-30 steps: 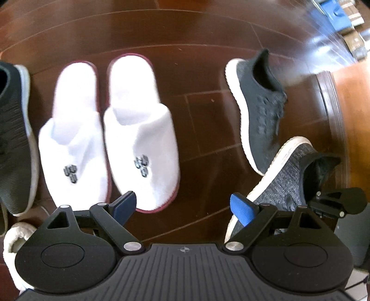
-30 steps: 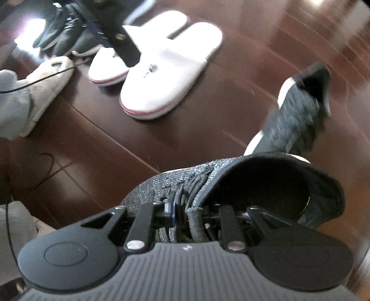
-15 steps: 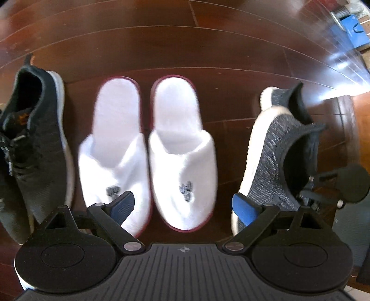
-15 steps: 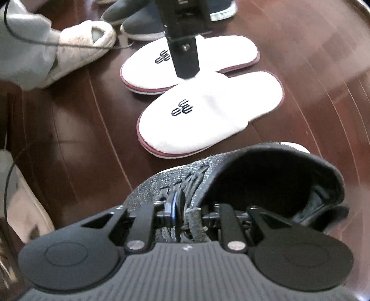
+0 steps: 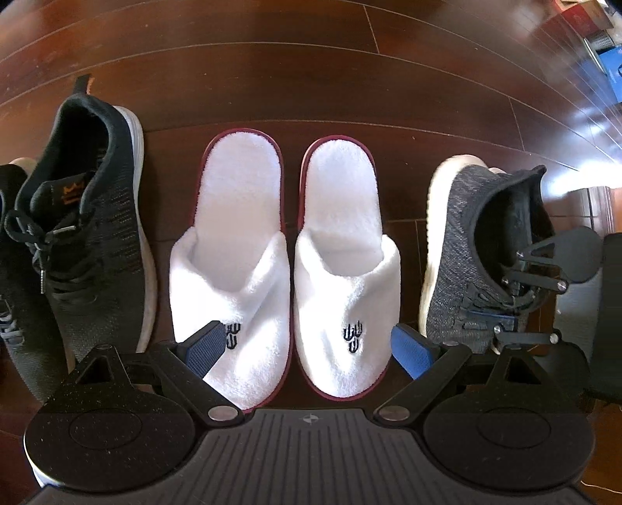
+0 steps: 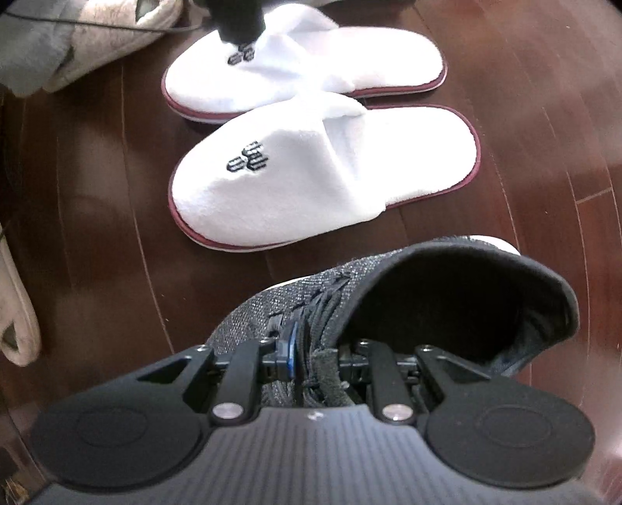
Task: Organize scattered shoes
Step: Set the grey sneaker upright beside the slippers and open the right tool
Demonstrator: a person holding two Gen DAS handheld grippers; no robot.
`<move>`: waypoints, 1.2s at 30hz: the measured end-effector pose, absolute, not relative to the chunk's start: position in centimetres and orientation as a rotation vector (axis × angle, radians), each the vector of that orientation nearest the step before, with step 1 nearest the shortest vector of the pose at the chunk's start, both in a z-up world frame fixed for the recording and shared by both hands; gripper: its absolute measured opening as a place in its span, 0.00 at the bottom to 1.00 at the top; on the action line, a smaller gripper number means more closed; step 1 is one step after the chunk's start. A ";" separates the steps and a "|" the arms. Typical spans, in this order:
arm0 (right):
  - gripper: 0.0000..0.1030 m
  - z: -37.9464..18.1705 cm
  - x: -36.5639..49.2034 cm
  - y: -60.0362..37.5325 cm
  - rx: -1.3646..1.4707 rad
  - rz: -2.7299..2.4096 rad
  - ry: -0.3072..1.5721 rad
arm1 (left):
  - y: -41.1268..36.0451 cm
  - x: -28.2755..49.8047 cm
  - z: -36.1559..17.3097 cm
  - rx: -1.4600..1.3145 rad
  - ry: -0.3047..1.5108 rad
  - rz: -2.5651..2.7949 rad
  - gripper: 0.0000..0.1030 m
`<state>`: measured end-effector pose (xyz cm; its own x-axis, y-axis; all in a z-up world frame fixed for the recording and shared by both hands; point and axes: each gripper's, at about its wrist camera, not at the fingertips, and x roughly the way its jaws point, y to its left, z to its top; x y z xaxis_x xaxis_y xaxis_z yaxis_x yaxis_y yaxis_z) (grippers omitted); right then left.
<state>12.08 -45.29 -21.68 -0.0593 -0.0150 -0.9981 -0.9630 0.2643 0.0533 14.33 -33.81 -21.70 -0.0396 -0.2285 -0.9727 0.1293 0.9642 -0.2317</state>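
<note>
- Left wrist view: left gripper (image 5: 309, 349) spread wide, empty, hovering over toes of white slipper pair (image 5: 285, 256) on dark wood floor (image 5: 311, 77).
- Black sneaker (image 5: 93, 217) just left of pair; grey knit sneaker (image 5: 458, 248) to right, toes toward camera like the rest.
- Right gripper (image 5: 517, 295) clamped on grey sneaker's tongue and laces.
- Right wrist view: right gripper (image 6: 315, 357) closed on tongue/lace bundle of grey knit sneaker (image 6: 388, 295), near white slippers (image 6: 311, 136).
- Cannot tell whether sole touches floor (image 6: 97, 194).
- Beige fuzzy slipper (image 6: 116, 35) top left.
</note>
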 end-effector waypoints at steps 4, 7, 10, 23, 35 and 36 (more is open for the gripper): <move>0.17 -22.5 13.2 -45.3 -1.022 1.046 1.397 | -33.7 14.6 -21.7 -0.088 1.588 -0.289 0.92; 0.18 -23.0 14.0 -45.3 -1.041 1.055 1.404 | -33.5 14.8 -21.8 -0.098 1.594 -0.286 0.92; 0.18 -23.5 14.7 -45.2 -1.051 1.056 1.411 | -33.4 14.9 -21.7 -0.103 1.598 -0.285 0.92; 0.25 -24.2 16.2 -45.4 -0.971 1.001 1.437 | -32.9 15.4 -21.5 -0.119 1.606 -0.279 0.92; 0.48 -21.8 16.7 -45.4 -0.799 0.840 1.424 | -33.1 15.8 -20.9 -0.091 1.604 -0.306 0.95; 0.49 -21.3 16.8 -45.3 -0.781 0.826 1.418 | -33.2 15.9 -20.9 -0.091 1.604 -0.308 0.95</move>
<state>16.83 -45.32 -21.30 -0.0142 0.0243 -0.9996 -0.8579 0.5132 0.0247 15.87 -33.16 -20.86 -0.0612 -0.2462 -0.9673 0.1299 0.9589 -0.2523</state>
